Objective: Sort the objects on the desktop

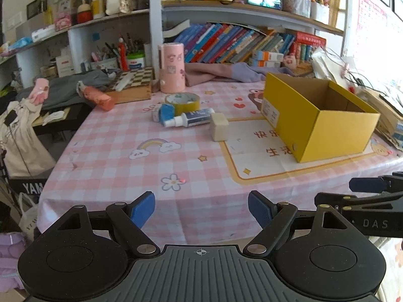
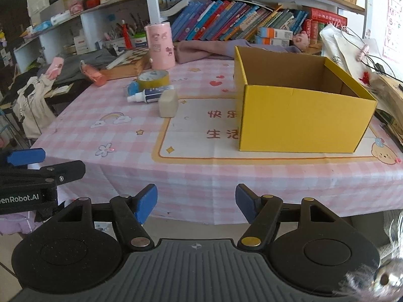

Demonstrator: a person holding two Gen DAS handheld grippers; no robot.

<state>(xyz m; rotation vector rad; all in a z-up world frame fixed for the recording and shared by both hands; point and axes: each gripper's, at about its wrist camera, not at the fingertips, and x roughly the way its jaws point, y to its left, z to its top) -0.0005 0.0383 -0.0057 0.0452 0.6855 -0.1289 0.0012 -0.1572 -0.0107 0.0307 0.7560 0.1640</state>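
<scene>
**Both tools empty at the near edge, small clutter waiting mid-surface**

Nearest to me, my left tool [image 1: 201,210] hangs just off the near edge of the surface [image 1: 121,156], its blue pads well apart with nothing between them. My right tool [image 2: 196,202] sits beside it, also spread and empty.

Further in, the pale block [image 1: 219,127] stands alone on the pink checked cloth, just left of the yellow cardboard box [image 2: 297,115]. It looks like a stiff, light eraser-like cube with dull faces; I judge that a pinch across two opposite flat sides will hold it well.

Just behind it lies the white bottle [image 1: 191,118] with a dark blue label, on its side, cap pointing left. It is probably light, smooth plastic and may roll, so I would take it across the middle of the body. A blue-and-white item [image 1: 165,113] touches it; what it is I cannot tell.

Behind those, the yellow tape roll [image 1: 182,100] lies flat: rigid and light, best gripped through its wall at the rim.

The box stands open on the right, apparently empty, and looks the likely destination.
</scene>
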